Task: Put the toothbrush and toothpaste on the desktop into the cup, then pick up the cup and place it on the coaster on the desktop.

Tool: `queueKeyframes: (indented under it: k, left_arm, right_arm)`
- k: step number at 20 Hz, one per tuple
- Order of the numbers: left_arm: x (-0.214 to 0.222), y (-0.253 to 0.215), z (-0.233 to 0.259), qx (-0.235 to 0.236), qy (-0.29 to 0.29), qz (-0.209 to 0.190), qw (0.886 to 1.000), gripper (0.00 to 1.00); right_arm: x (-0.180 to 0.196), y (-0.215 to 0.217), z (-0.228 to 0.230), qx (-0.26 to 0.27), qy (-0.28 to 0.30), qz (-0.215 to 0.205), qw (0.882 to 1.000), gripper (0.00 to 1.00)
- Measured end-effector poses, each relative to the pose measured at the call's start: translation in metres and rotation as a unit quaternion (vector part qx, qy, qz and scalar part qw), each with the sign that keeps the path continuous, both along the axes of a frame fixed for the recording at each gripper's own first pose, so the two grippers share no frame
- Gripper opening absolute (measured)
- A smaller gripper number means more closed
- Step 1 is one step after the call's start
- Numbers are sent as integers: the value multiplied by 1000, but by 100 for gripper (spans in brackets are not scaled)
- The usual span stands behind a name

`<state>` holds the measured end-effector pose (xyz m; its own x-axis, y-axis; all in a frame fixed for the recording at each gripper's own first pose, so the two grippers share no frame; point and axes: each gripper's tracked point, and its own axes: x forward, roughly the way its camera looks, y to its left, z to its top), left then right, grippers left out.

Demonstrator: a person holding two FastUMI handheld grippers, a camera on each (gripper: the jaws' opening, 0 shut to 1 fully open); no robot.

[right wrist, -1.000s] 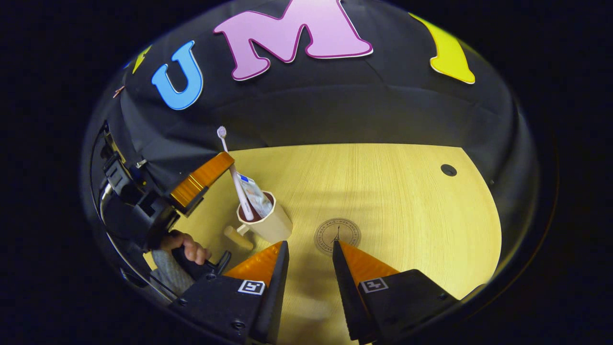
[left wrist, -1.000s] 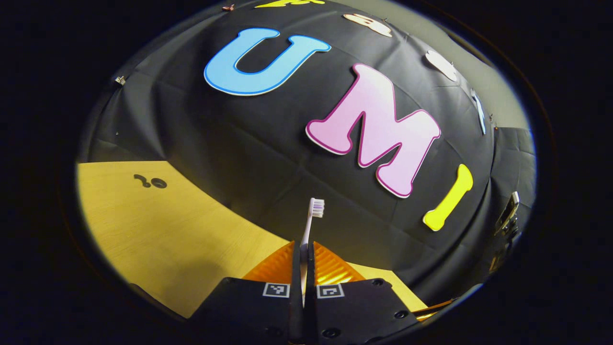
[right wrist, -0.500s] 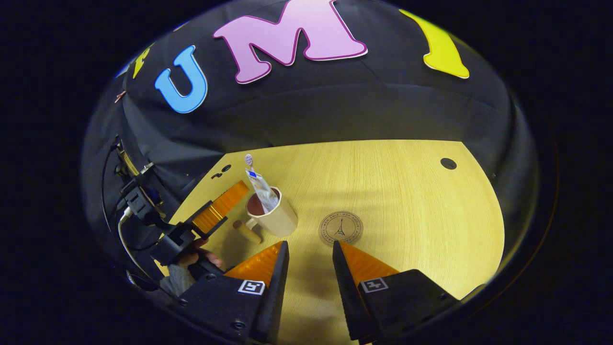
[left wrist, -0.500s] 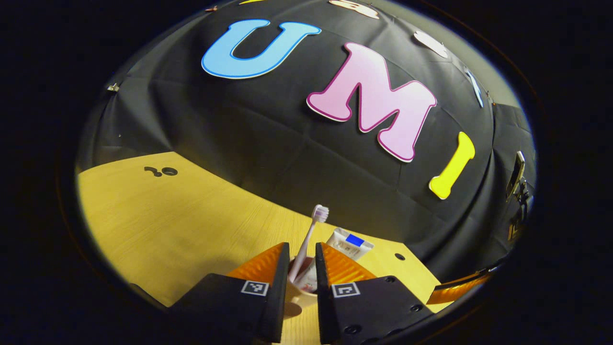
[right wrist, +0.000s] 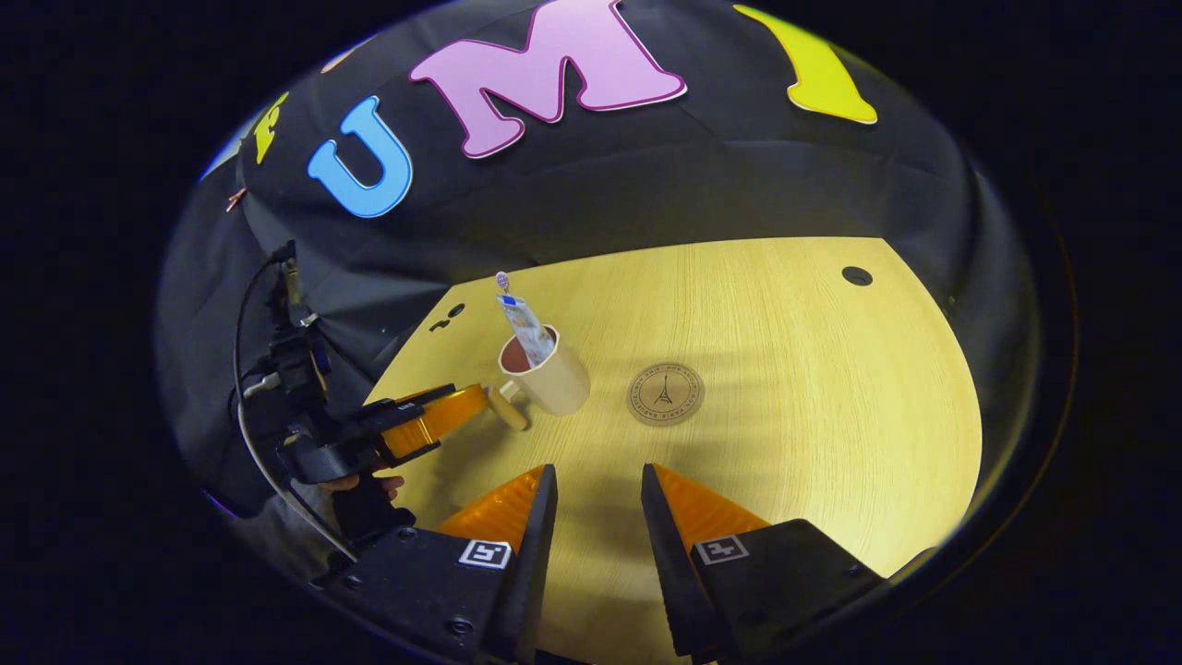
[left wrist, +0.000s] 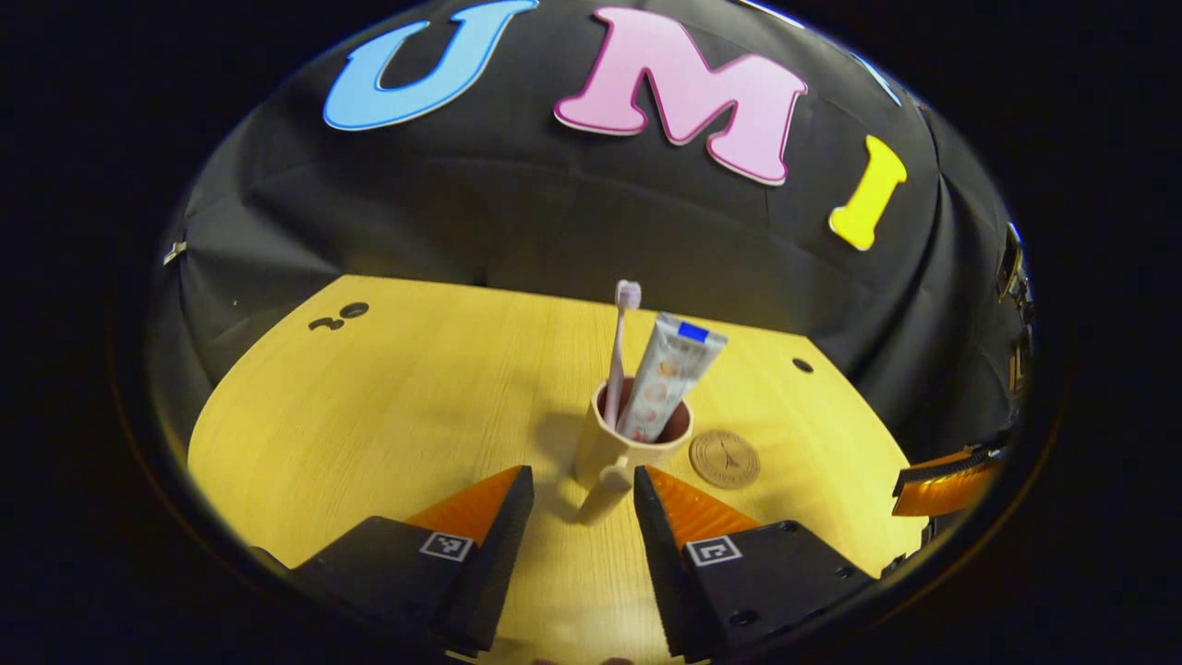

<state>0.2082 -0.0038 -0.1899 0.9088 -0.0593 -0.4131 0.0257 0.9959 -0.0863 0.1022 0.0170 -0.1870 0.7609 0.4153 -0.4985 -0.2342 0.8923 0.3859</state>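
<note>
With toothbrush (left wrist: 621, 351) and toothpaste (left wrist: 667, 377) standing in the cup (left wrist: 617, 445), the empty left tool (left wrist: 580, 488) gapes toward its handle (left wrist: 602, 491), while the right tool (right wrist: 596, 485) waits open, holding nothing.

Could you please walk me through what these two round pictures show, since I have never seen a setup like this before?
There is no robot here: a person holds a hand-held two-finger gripper in each hand, and a fisheye camera rides on each. The left gripper view looks along the left gripper, whose orange fingers stand open and empty, aimed at the cup's handle. The right gripper view looks along the right gripper, also open and empty, and shows the left one off to the side. On the wooden desk stands a cream cup holding a toothbrush and a toothpaste tube. Beside it lies a round coaster, with nothing on it.
</note>
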Motion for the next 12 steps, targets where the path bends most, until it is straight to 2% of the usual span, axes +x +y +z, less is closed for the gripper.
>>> queueKeyframes:
  k: [2, 6, 9, 12]
  left_arm:
    - [-5, -4, -11, 9, 45, -20, 999, 74]
    - [-1, -8, -32, 39, 126, -56, 990, 77]
    - [13, -6, -38, 80, 155, -76, 982, 80]
    - [26, -13, -43, 74, 190, -94, 975, 80]
  right_arm:
    - [-7, -2, 5, 9, 1, 3, 1000, 57]
    - [-18, -14, 8, 10, -2, 10, 1000, 57]
    - [-24, -23, 0, 15, 4, 6, 1000, 57]
    - [-33, -33, -10, 20, 16, -2, 1000, 57]
